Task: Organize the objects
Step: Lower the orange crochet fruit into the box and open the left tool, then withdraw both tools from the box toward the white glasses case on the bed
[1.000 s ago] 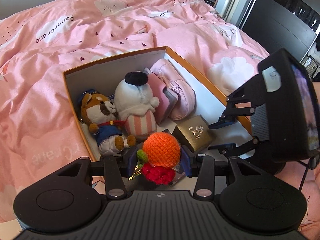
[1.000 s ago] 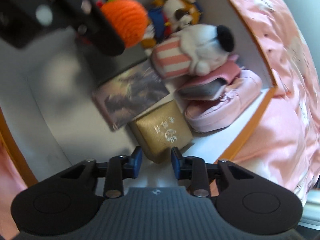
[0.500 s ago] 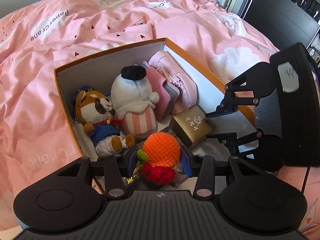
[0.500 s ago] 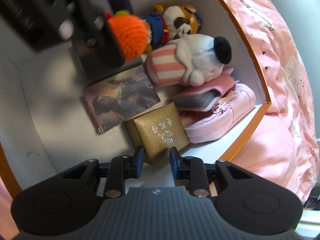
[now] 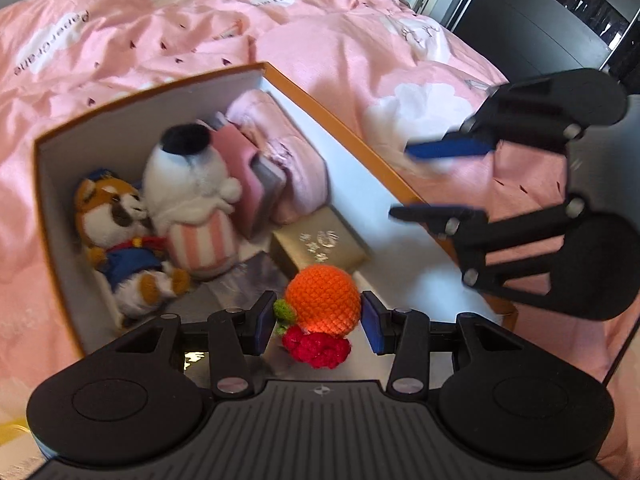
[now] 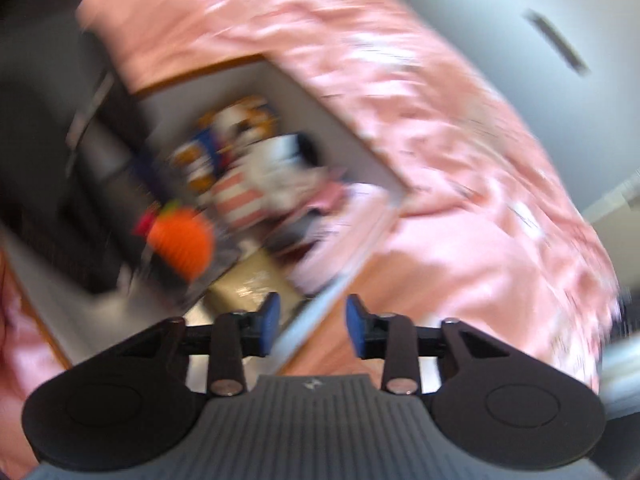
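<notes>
My left gripper [image 5: 318,325] is shut on a crochet orange [image 5: 324,300] with a green leaf and a red tuft, held over the near end of the orange-rimmed box [image 5: 340,120]. Inside lie a dog plush [image 5: 116,232], a white plush in a striped body [image 5: 192,200], a pink wallet [image 5: 240,168], a pink pouch [image 5: 288,168], a gold box [image 5: 320,240] and a picture card [image 5: 256,276]. My right gripper [image 6: 312,324] hangs above the box's right rim, jaws opening with nothing between them. It also shows at the right of the left wrist view [image 5: 436,180]. The right wrist view is blurred.
The box rests on a rumpled pink duvet [image 5: 160,20] that surrounds it on all sides. Dark furniture [image 5: 540,20] stands beyond the bed at the upper right. White box floor [image 5: 412,280] shows bare at the near right.
My right gripper has lifted away from the gold box, rolled, and spread its jaws wider. My left gripper has come slightly lower and closer to the box, still holding the crochet orange.
</notes>
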Demonstrator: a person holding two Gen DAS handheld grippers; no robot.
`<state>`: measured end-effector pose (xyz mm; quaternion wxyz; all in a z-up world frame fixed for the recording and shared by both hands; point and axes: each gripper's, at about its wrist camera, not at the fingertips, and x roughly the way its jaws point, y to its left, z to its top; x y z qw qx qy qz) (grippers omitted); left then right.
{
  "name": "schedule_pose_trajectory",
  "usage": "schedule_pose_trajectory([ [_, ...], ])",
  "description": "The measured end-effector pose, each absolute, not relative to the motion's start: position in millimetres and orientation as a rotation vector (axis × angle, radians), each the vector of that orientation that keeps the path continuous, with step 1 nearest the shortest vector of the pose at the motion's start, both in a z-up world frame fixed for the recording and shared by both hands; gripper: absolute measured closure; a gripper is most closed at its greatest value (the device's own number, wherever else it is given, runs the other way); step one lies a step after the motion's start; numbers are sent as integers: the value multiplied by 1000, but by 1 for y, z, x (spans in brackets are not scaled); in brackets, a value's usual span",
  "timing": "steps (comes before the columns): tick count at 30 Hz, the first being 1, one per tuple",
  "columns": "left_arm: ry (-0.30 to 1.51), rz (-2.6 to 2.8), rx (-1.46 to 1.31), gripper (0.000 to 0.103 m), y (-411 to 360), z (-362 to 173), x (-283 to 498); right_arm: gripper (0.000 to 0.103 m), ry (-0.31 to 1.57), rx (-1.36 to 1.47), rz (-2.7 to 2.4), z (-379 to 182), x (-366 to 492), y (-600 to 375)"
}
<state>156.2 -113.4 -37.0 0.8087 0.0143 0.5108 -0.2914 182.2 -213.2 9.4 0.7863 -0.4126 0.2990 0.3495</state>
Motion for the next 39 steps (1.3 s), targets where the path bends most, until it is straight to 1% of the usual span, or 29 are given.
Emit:
schedule_pose_trajectory([
  [2, 1113, -631, 15, 52, -123, -44, 156, 64, 663, -778, 703, 20, 179, -223],
  [6, 1164, -623, -40, 52, -136, -59, 159, 64, 735, -597, 589, 6, 196, -232],
  [11, 1211, -586, -71, 51, -148, -75, 166, 64, 747, -418, 536, 5, 191, -254],
  [15, 1254, -580, -81, 51, -156, -82, 175, 63, 727, -385, 530, 4, 186, -260],
  [17, 1272, -558, -67, 51, -161, -84, 179, 61, 722, -386, 521, 4, 185, -261],
  [22, 1296, -524, -35, 50, -168, -90, 184, 61, 715, -414, 473, 0, 185, -257],
  [25, 1299, -515, -70, 47, -162, -90, 185, 61, 738, -378, 466, -6, 186, -261],
  [26, 1297, -516, -81, 43, -160, -89, 184, 61, 742, -369, 462, -7, 186, -262],
  [27, 1291, -518, -87, 40, -158, -87, 183, 61, 743, -365, 455, -8, 184, -263],
  [29, 1274, -512, -85, 36, -154, -82, 179, 60, 739, -353, 443, -8, 181, -265],
  [32, 1213, -491, -68, 37, -146, -67, 166, 60, 718, -324, 436, -1, 174, -266],
  [39, 998, -430, -5, 40, -117, -17, 134, 60, 624, -238, 476, 20, 153, -257],
])
